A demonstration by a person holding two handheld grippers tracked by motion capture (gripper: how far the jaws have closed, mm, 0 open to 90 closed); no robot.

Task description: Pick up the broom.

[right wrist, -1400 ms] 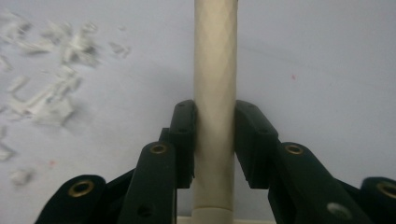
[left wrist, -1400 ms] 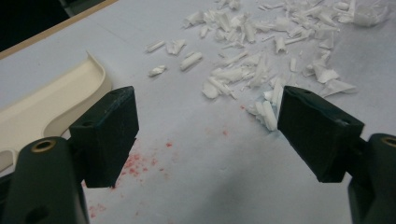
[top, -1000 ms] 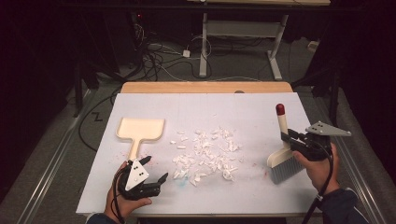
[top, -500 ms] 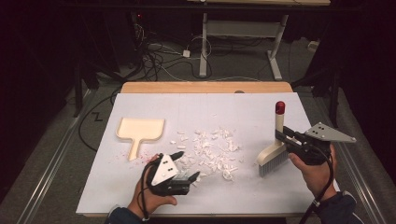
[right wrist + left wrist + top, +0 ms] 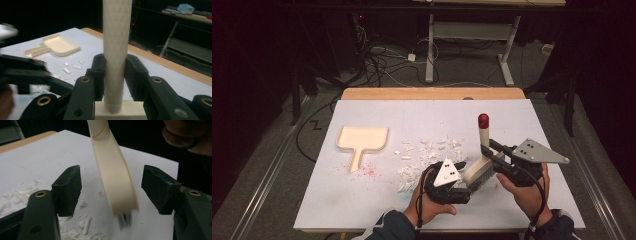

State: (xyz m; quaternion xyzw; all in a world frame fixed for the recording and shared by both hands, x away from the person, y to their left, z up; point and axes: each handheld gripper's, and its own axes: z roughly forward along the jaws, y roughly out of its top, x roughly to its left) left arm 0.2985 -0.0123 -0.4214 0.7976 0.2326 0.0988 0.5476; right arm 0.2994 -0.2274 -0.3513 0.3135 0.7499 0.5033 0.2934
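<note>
Your right gripper [image 5: 486, 150] is clamping the cream brush's handle [image 5: 117, 50]; its head [image 5: 113, 173] is sitting centre-frame between your left fingers [image 5: 67, 190], which are closing in without touching.

R gripper [image 5: 114, 72] jaws tight on brush handle [image 5: 116, 37]

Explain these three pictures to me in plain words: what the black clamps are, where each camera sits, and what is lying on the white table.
A person holds a hand-operated clamp in each hand. The high view looks down from above; the other two cameras ride on the clamps. The right gripper is shut on the brush, squeezing its pale handle. The left gripper has its jaws either side of the brush head without touching it; they have just been closing. On the white table lie a cream dustpan and a scatter of white scraps.
</note>
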